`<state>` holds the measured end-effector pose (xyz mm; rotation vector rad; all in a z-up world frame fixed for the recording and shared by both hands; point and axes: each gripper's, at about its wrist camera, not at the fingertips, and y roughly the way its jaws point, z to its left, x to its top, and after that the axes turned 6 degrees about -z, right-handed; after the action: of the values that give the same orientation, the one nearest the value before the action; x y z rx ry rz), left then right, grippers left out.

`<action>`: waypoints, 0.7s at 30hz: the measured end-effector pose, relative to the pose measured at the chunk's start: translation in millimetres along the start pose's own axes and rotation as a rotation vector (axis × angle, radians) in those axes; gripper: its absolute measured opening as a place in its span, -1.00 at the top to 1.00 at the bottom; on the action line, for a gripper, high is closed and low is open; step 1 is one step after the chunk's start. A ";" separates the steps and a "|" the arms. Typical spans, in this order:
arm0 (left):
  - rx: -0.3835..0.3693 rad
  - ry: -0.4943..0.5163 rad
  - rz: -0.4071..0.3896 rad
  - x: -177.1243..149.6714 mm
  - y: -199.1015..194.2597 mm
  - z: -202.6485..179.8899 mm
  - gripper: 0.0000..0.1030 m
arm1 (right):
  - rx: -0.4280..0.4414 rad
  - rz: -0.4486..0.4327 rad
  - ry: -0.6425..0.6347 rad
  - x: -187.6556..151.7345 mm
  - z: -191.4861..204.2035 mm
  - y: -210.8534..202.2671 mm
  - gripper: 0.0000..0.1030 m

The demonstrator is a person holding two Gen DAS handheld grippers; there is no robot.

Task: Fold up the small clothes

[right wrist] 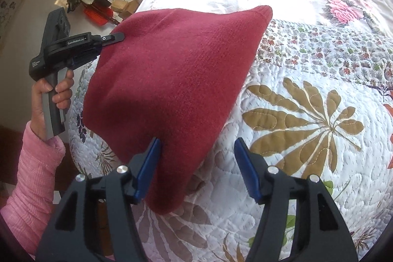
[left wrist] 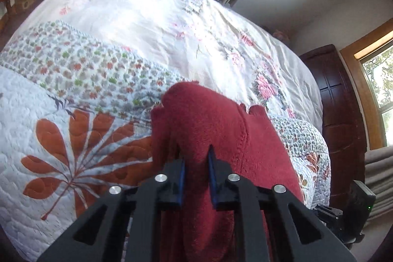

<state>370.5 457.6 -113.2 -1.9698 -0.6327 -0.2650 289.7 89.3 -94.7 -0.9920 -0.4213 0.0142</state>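
Two grippers were at work on one red knit garment [right wrist: 169, 90], which hung lifted above the quilt [right wrist: 307, 114] on the bed rather than lying flat on it. The left gripper [left wrist: 196, 158] had its fingers pressed in on a thick bunch of the red cloth, pinching it; from the right wrist view its tip met the garment at the upper left corner, with a hand [right wrist: 52, 92] around its grip and a pink sleeve [right wrist: 32, 171] below. The right gripper [right wrist: 196, 154] stood spread wide, its left pad touching the lower edge of the cloth and its right pad well clear, holding nothing.

The step in hand looked like taking a second corner so the piece could be spread. To do it well, the right gripper probably needed to shift left, so the hanging lower edge sat between both pads before closing, and to bite a single edge rather than a wad. The left gripper's hold looked bulky; a thick pinch may twist the cloth, so both should draw apart gently and lower the garment flat onto the quilt before any fold.
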 end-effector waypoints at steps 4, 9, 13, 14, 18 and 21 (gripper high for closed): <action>0.038 0.004 0.080 -10.4 22.2 15.0 0.72 | -0.001 0.009 -0.001 0.9 3.7 5.4 -0.22; -0.028 -0.035 0.071 -12.1 -5.8 12.3 0.21 | 0.012 0.004 0.003 6.3 3.9 0.3 -0.22; -0.139 -0.045 0.079 -22.9 -27.1 5.6 -0.57 | 0.039 -0.030 0.026 18.0 -1.4 -11.3 -0.30; -0.157 -0.052 0.098 -26.4 -26.0 6.3 -0.58 | 0.041 -0.034 0.032 21.7 -3.4 -12.4 -0.33; -0.167 -0.087 0.178 -38.6 -3.2 19.3 -0.60 | 0.052 -0.031 0.066 36.4 -12.7 -7.3 -0.43; -0.241 -0.130 0.228 -45.5 16.9 26.1 -0.60 | 0.076 -0.009 0.099 42.5 -19.8 2.2 -0.45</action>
<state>339.2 460.1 -158.5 -2.2838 -0.4685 -0.0745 336.1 83.1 -91.5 -0.9117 -0.3320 -0.0270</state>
